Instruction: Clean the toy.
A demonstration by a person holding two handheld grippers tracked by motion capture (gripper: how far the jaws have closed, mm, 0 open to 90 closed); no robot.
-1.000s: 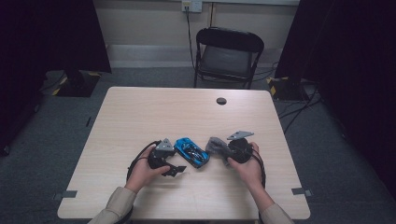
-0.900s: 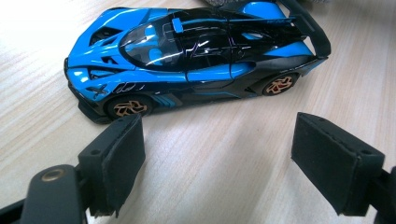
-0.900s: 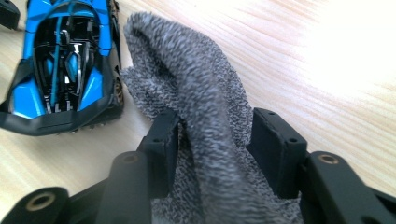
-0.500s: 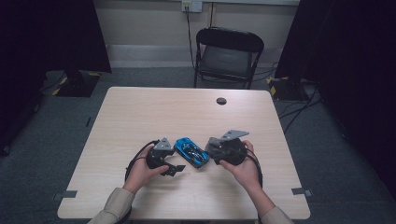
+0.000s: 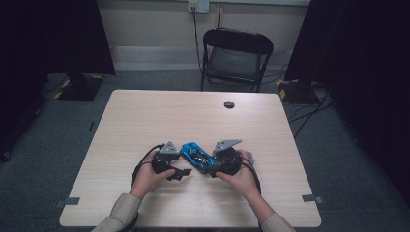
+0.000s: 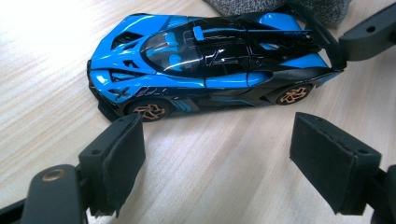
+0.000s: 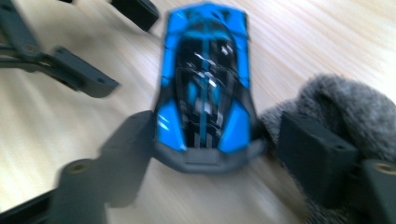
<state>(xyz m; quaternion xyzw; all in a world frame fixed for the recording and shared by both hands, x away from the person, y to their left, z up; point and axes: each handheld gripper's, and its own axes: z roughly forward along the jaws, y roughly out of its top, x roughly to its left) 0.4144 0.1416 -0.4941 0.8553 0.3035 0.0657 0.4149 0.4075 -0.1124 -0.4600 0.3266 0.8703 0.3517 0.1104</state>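
— Sitting on the table (image 5: 145,121), one blue toy car (image 5: 197,156) lies between the left gripper (image 5: 180,173) and right gripper (image 5: 211,170). Anything crowding it?

— One grey cloth (image 7: 345,112) at its tail's three o'clock (touching). Left fingers (image 6: 116,158) spread, empty; right fingers (image 7: 313,154) just opened, flanking the tail.
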